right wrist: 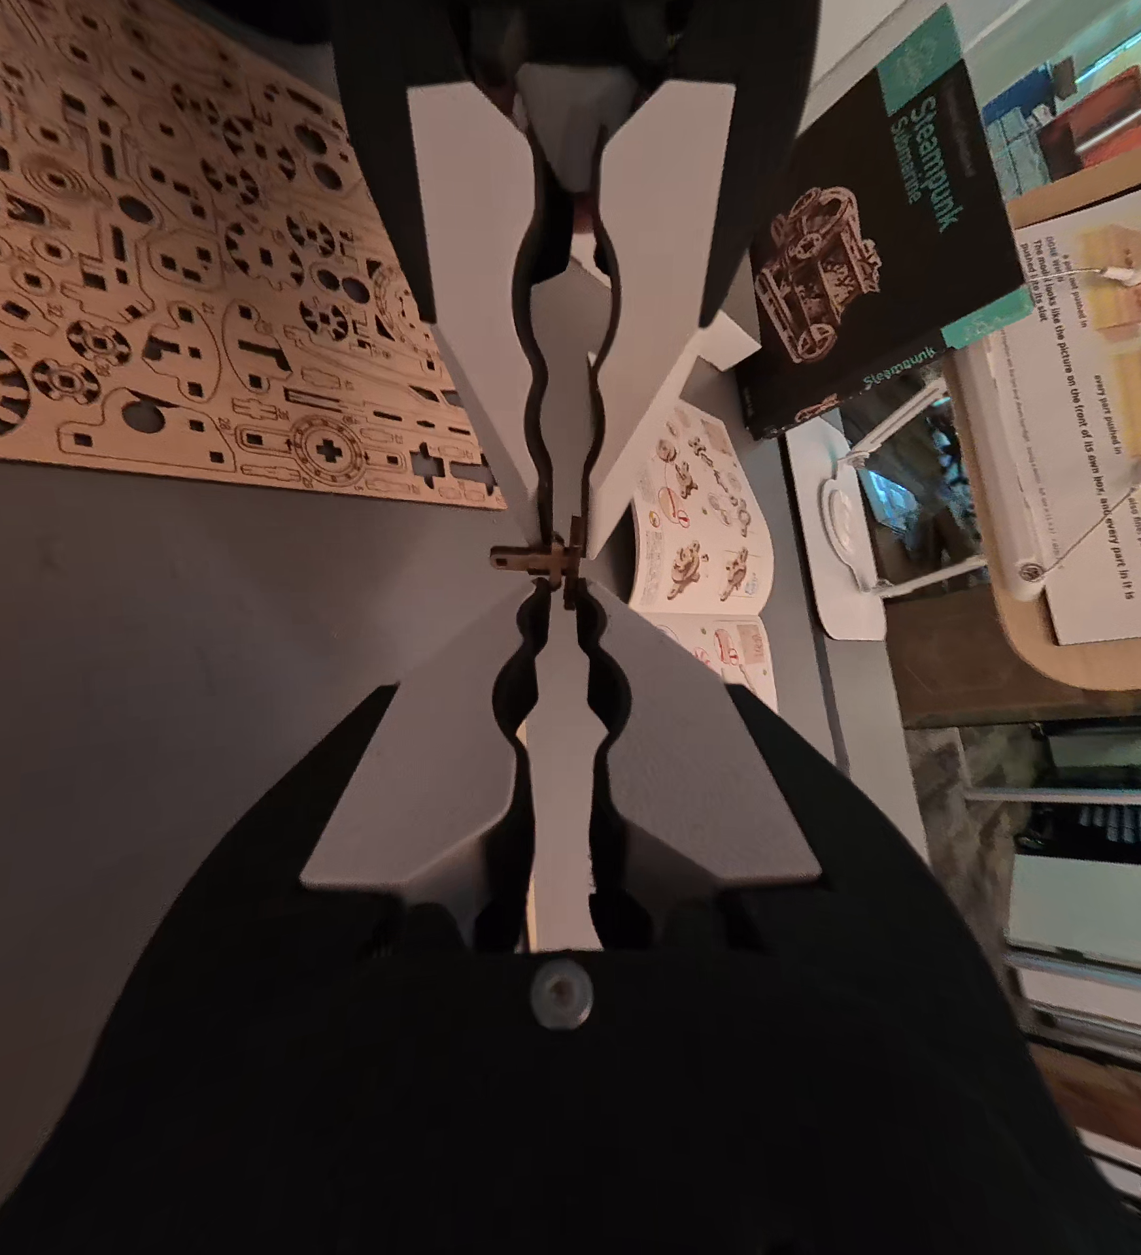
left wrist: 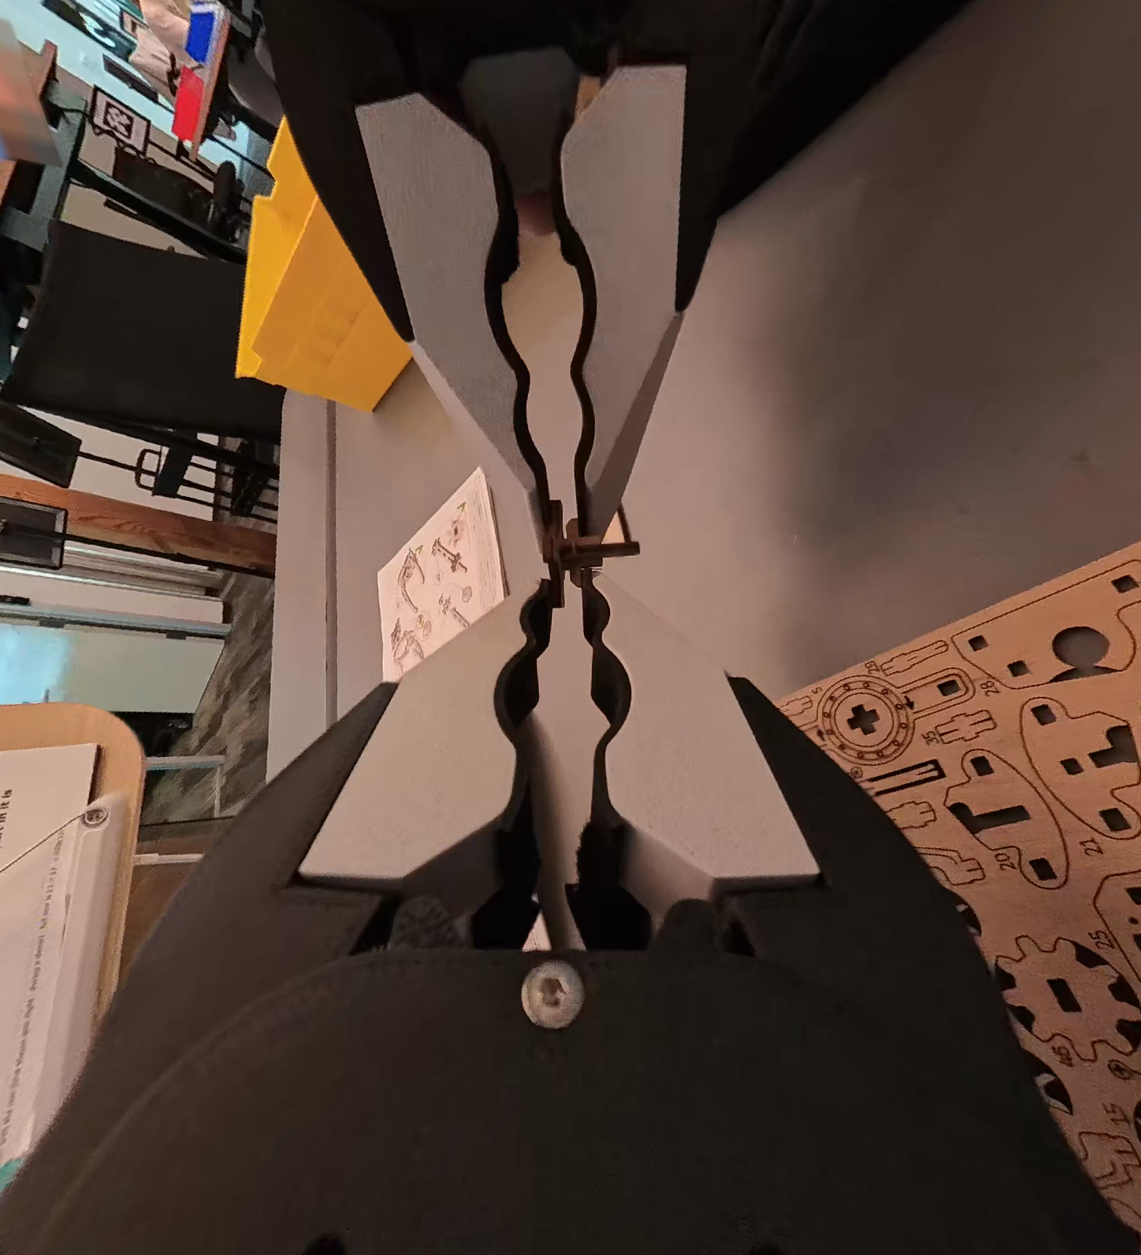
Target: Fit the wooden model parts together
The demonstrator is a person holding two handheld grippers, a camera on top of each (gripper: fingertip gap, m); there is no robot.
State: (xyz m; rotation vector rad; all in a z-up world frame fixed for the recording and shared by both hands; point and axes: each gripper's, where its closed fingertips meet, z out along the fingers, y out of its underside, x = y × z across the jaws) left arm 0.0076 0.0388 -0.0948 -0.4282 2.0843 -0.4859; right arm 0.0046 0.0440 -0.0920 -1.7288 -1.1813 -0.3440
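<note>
A small wooden assembly (left wrist: 584, 549), a thin flat piece crossed by a short pin, hangs above the grey table (left wrist: 893, 339). My left gripper (left wrist: 564, 594) and my right gripper (right wrist: 557, 601) meet tip to tip, and both are shut on it. The right gripper enters the left wrist view from the top (left wrist: 562, 506). The left gripper enters the right wrist view from the top (right wrist: 564, 519). The assembly also shows in the right wrist view (right wrist: 537, 559), with its pin sticking out to the left. I cannot tell which piece each gripper pinches.
A laser-cut wooden parts sheet (left wrist: 1029, 781) (right wrist: 146, 271) lies flat on the table. An open instruction booklet (left wrist: 445, 577) (right wrist: 696, 516) lies beyond the tips. A yellow bin (left wrist: 316, 285), a black model box (right wrist: 880, 224) and a printed sign board (right wrist: 1097, 407) stand at the table's edges. Less than 4 cm separates the two grippers' tips.
</note>
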